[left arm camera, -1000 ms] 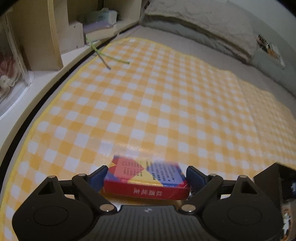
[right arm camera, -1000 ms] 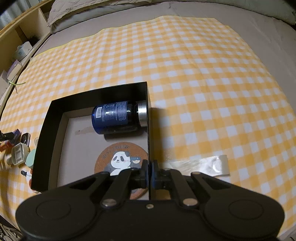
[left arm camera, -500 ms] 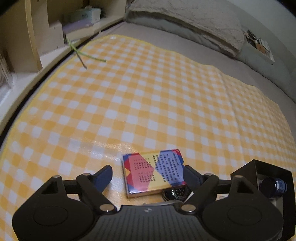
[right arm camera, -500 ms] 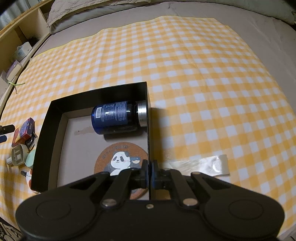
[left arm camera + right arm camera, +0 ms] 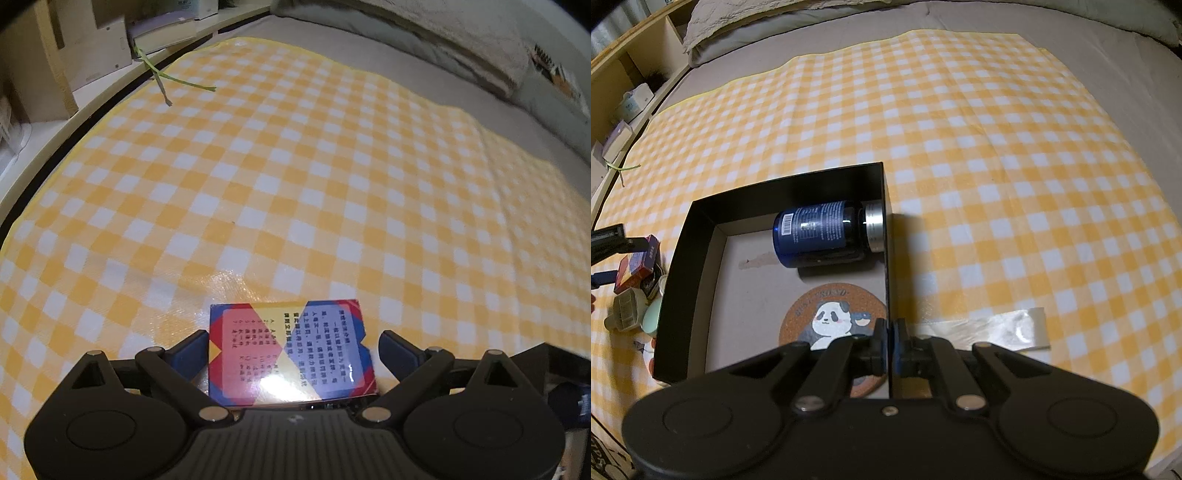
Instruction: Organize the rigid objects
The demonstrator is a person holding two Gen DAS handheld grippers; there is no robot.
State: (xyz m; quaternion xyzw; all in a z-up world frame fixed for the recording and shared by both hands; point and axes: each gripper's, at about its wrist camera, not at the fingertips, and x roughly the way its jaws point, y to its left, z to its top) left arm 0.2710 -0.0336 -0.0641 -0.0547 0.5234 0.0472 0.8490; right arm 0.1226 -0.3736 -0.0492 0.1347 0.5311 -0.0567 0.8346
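Note:
A red, blue and yellow card box lies flat between the fingers of my left gripper. Its jaws are opening, with a gap at the right pad. In the right wrist view the card box rests on small items left of a black box, and the left gripper straddles it. The black box holds a blue bottle on its side and a panda coaster. My right gripper is shut on the black box's right wall.
A beige plug-like item and a mint green item crowd the black box's left side. A clear plastic strip lies on the yellow checked cloth. A green strip and shelves are far left.
The left gripper let go of the card box, which now lies flat on the small items. The gripper then came lower and closer over it, jaws wider. The right gripper has not moved.

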